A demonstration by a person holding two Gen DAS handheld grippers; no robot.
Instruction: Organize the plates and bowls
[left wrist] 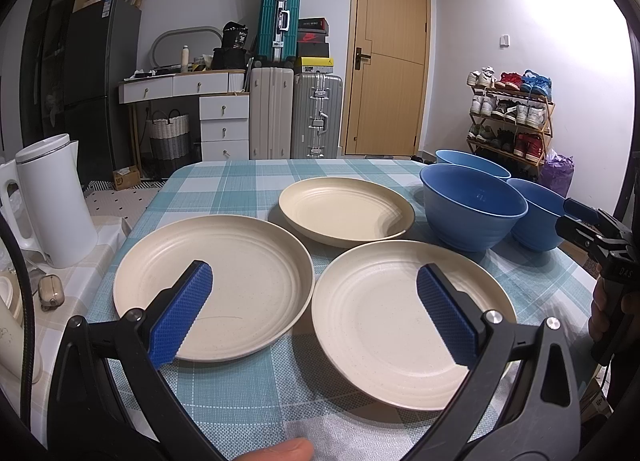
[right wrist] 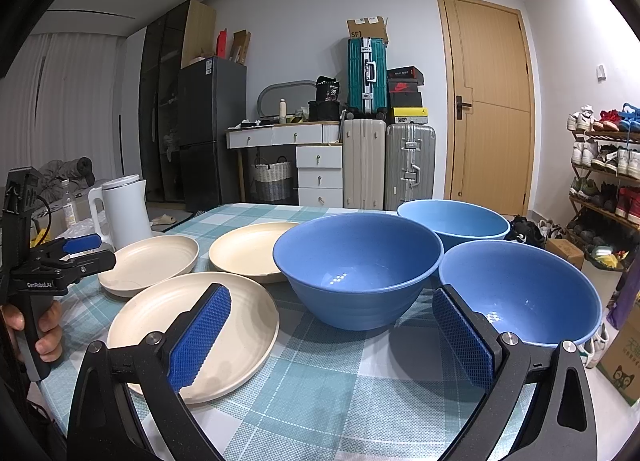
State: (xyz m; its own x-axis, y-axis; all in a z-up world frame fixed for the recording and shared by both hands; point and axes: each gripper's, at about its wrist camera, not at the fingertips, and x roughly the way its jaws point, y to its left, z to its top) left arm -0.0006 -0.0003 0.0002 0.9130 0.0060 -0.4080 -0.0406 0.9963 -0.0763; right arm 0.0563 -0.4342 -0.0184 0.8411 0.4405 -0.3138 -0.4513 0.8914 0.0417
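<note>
While your checked tablecloth (left wrist: 240, 189) fills mid-frame, three cream plates (left wrist: 212, 285) sit centre-left and three blue bowls (right wrist: 360, 269) right, with your left gripper (left wrist: 314, 289) and right gripper (right wrist: 332, 315) both spread, pinching nothing.

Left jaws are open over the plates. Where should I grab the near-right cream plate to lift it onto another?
Take the near-right cream plate by its raised rim, on the edge nearest the left gripper, coming in low from the front. It lies flat on the tablecloth, so only the upturned lip gives the jaws something to pinch, one above and one below.
</note>
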